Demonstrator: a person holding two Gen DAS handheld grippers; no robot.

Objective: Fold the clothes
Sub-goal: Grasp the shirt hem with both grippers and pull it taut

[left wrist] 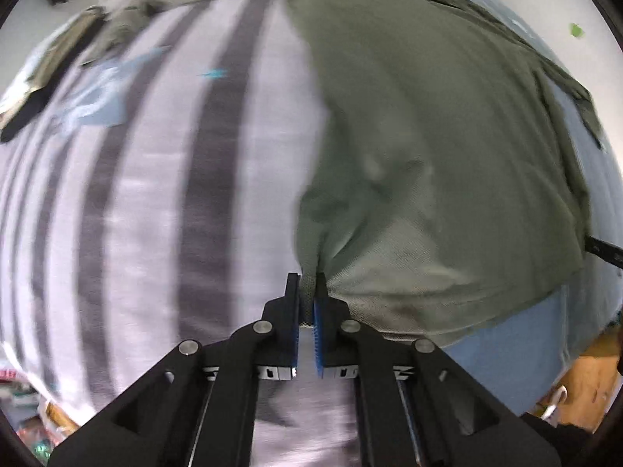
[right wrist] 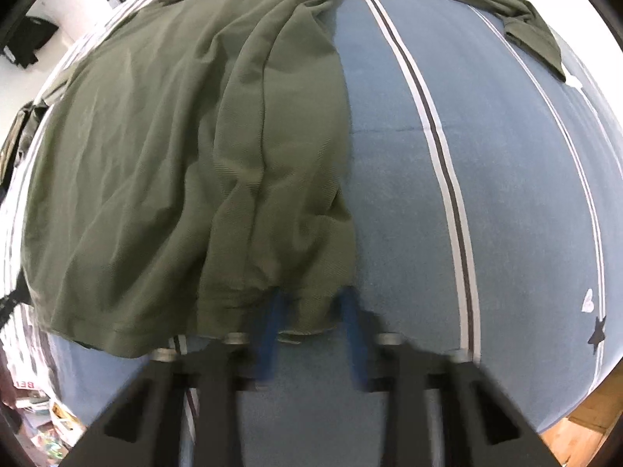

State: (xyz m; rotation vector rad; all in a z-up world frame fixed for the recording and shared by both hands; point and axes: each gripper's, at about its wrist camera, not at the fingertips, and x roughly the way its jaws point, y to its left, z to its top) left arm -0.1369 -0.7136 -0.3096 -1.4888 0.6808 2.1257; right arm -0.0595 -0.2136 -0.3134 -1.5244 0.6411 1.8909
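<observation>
One olive-green shirt (right wrist: pixel 163 163) lies spread on a bed, and both grippers meet it at its near hem. The left gripper (left wrist: pixel 309 284) has its two blue-padded fingers (left wrist: pixel 318 334) pressed together on a bunched corner of the hem, pinching the fabric. The right gripper (right wrist: pixel 311 303) is blurred; its two blue fingers (right wrist: pixel 272 330) stand apart with the hem's edge lying between them, and no clamp on the cloth shows.

Under the shirt is one bedcover (right wrist: pixel 409 194), blue beside the shirt's right edge, with paired white and dark stripes (right wrist: pixel 447 179) running away from the camera. Left of the shirt the cover turns pale lilac with several broad dark stripes (left wrist: pixel 210 179), smeared by motion. A small white heart (right wrist: pixel 588 300) and a dark star (right wrist: pixel 597 335) sit far right of the shirt.

Beyond the shirt's far collar end are white walls (left wrist: pixel 545 0) carrying two green spots (left wrist: pixel 575 31). Wooden floor (right wrist: pixel 584 428) shows below the bed's right corner, and colourful clutter (right wrist: pixel 35 412) lies at the lower left.
</observation>
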